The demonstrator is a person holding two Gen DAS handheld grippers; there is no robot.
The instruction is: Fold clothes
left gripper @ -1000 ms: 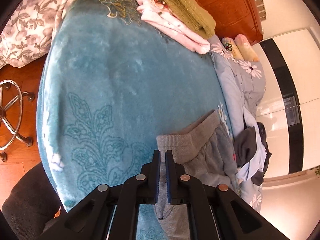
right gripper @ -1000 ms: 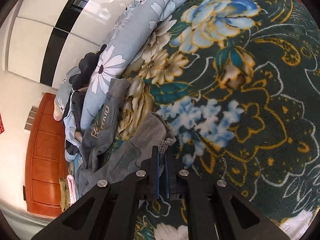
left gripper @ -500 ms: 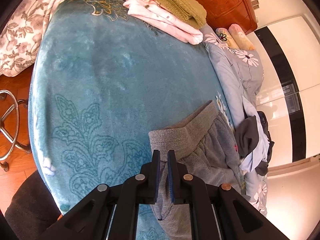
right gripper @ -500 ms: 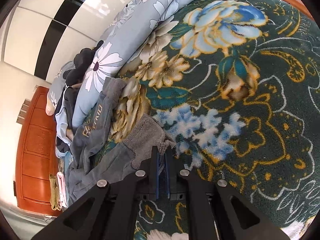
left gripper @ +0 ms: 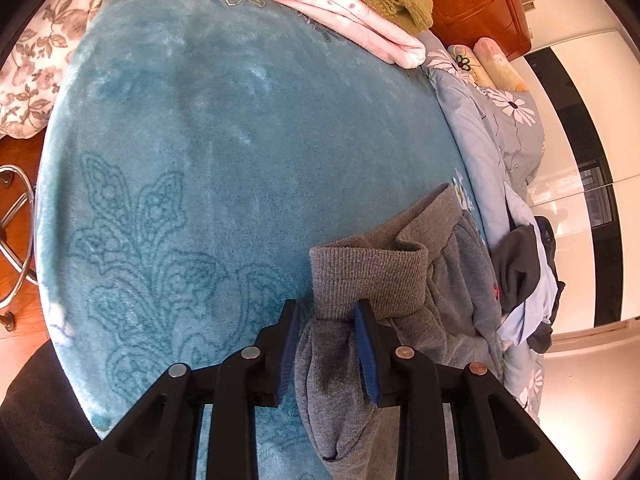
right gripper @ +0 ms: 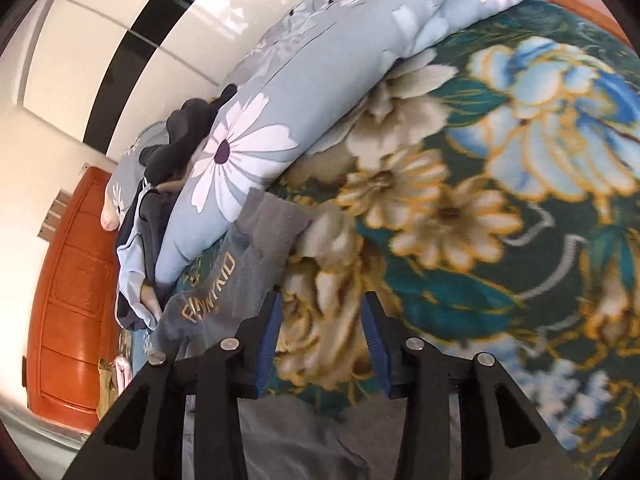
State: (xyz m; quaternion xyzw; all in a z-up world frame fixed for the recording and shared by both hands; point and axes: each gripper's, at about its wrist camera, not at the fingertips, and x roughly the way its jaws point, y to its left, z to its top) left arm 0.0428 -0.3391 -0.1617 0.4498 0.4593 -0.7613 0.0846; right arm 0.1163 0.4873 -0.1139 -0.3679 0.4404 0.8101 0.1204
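Observation:
Grey sweatpants (left gripper: 400,292) lie on the teal blanket (left gripper: 224,152), ribbed waistband folded over toward me. My left gripper (left gripper: 327,312) is open, its jaws standing either side of the waistband's near corner without pinching it. In the right wrist view a grey pant leg with gold lettering (right gripper: 240,280) lies at the left, and my right gripper (right gripper: 322,304) is open and empty over the flowered blanket (right gripper: 480,220), with grey cloth beneath it.
Folded pink and olive garments (left gripper: 360,4) are stacked at the blanket's far end. A blue floral quilt (right gripper: 304,92) and a heap of dark and light-blue clothes (left gripper: 524,280) lie along the far side. A chair base (left gripper: 12,236) stands on the floor at left.
Both grippers have opened; each was shut on grey cloth before. The left one let go of the waistband, the right one released the pant cuff and moved past it.

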